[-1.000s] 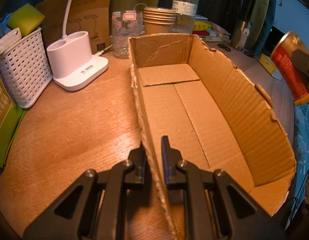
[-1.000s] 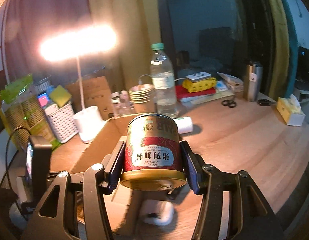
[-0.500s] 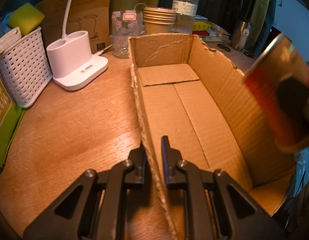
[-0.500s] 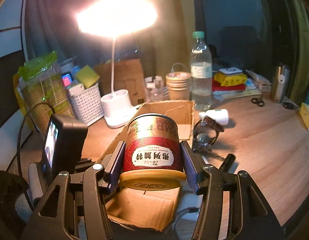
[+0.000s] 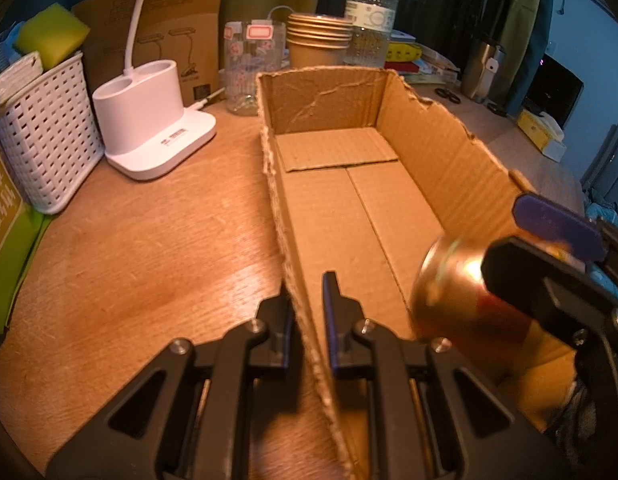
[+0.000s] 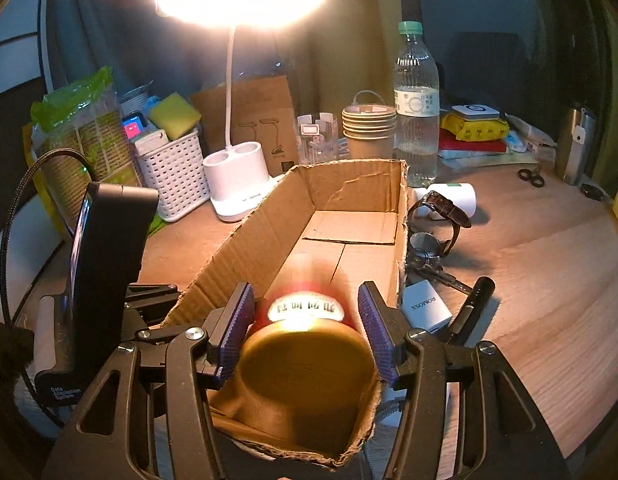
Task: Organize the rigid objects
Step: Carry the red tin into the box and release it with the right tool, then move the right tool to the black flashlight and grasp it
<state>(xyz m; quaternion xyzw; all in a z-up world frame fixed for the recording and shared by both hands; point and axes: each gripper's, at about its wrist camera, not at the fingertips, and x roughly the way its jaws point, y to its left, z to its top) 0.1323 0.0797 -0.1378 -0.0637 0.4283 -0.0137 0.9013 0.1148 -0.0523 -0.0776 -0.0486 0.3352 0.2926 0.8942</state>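
Both claws pinch: right gripper (image 6: pixel 305 334) holds the tin (image 6: pixel 307 364), left gripper (image 5: pixel 307 316) the box (image 5: pixel 449 152) wall; released high, the tin may roll.

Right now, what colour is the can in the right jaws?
Red body with gold rims and a pale label band; the can shows best in the right wrist view.
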